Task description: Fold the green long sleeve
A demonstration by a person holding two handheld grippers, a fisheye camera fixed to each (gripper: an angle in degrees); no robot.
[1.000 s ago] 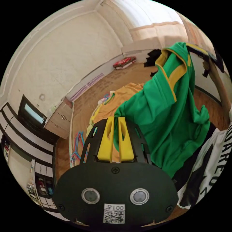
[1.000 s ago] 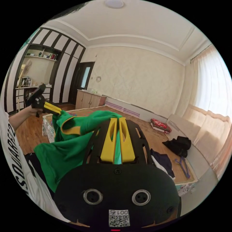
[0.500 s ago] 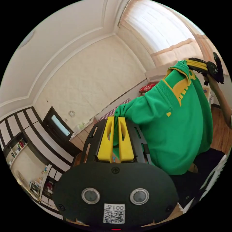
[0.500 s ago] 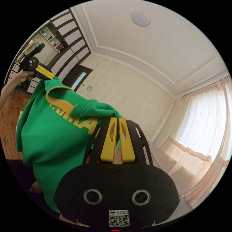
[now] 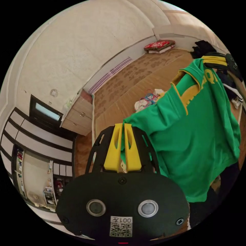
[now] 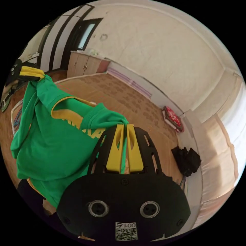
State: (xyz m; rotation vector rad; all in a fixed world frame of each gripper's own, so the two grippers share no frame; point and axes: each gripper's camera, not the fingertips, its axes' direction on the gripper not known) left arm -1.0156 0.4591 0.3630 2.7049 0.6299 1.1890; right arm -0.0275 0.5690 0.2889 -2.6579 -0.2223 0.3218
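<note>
Hanging between both hand-held grippers, green long sleeve [image 5: 194, 143] shows illegible yellow lettering.

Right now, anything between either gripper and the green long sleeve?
Nothing visible. The left gripper and the right gripper each already pinch the green long sleeve, which hangs stretched between them above the floor.

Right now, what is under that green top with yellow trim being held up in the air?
Below the green long sleeve top with yellow trim lies a patterned tan mat with coloured hangers beside pale cloth. The top hides whatever lies directly beneath its body.
</note>
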